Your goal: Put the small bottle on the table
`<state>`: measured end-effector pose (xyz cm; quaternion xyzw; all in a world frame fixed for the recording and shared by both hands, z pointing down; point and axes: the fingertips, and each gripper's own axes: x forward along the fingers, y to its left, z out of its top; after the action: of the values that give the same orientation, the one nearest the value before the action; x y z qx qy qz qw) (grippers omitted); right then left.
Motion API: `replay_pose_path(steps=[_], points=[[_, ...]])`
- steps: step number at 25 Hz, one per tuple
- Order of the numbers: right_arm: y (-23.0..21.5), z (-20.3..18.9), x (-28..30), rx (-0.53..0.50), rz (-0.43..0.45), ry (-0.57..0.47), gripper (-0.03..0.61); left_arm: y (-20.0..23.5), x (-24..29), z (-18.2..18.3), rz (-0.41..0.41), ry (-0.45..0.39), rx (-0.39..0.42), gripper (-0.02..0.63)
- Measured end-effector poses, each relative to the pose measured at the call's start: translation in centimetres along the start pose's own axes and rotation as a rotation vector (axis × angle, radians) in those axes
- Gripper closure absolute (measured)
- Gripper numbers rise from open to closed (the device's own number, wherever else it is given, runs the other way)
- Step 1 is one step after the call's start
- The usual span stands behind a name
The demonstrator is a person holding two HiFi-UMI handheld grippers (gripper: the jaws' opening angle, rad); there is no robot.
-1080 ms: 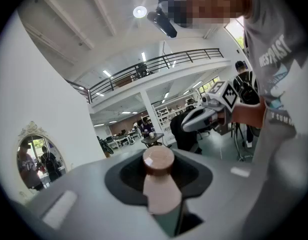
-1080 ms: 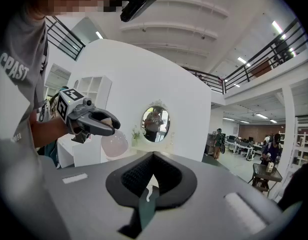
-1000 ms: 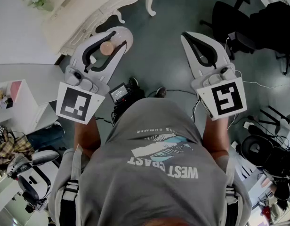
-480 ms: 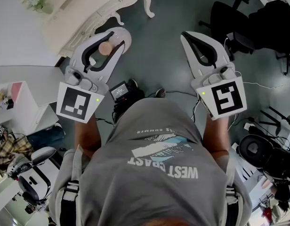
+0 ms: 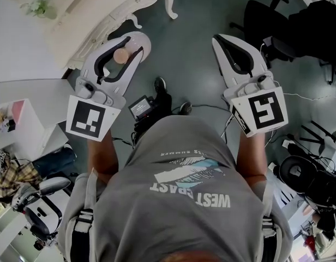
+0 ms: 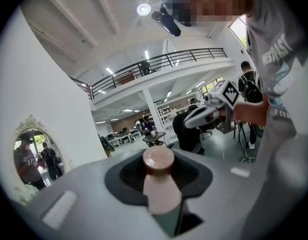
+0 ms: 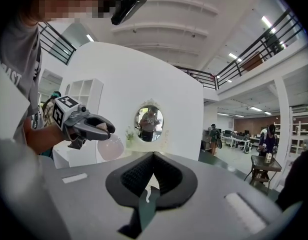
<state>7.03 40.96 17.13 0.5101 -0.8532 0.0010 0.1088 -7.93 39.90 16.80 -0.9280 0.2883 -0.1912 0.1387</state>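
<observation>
My left gripper point(image 5: 132, 43) is shut on the small pink bottle point(image 5: 120, 55), held in the air over the grey floor, just off the corner of the white ornate table point(image 5: 97, 7). In the left gripper view the bottle point(image 6: 160, 184) stands between the jaws with its brownish cap toward the camera. The right gripper view shows its round body point(image 7: 110, 147) hanging below the left gripper point(image 7: 91, 126). My right gripper point(image 5: 221, 43) is held level with the left one, about a body's width to its right, shut with nothing in it.
A black office chair point(image 5: 266, 15) stands at the far right. Cables and dark gear point(image 5: 304, 173) lie on the floor to my right, a white shelf unit point(image 5: 18, 121) to my left. An oval mirror point(image 7: 149, 121) stands on the table with a small plant point(image 5: 40, 7).
Both grippers keep their places and the bottle stays gripped. A shoe has come forward on the floor between the grippers.
</observation>
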Motion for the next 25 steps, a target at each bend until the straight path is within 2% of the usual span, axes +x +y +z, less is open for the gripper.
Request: replay_pose_path(steps=[6, 20, 25], points=[[-1.0, -0.1, 3.9, 0.001, -0.042, 0.033, 0.576, 4.0, 1.9, -1.6, -0.022, -0.021, -0.009, 0.500], [-1.9, 2.6, 15.8, -0.013, -0.131, 0.058, 0.576, 16.6, 5.5, -5.3, -0.083, -0.085, 0.000, 0.500], [-2.5, 3.2, 18.9, -0.014, -0.167, 0.072, 0.577, 19.9, 7.0, -6.1, -0.115, -0.108, 0.002, 0.500]])
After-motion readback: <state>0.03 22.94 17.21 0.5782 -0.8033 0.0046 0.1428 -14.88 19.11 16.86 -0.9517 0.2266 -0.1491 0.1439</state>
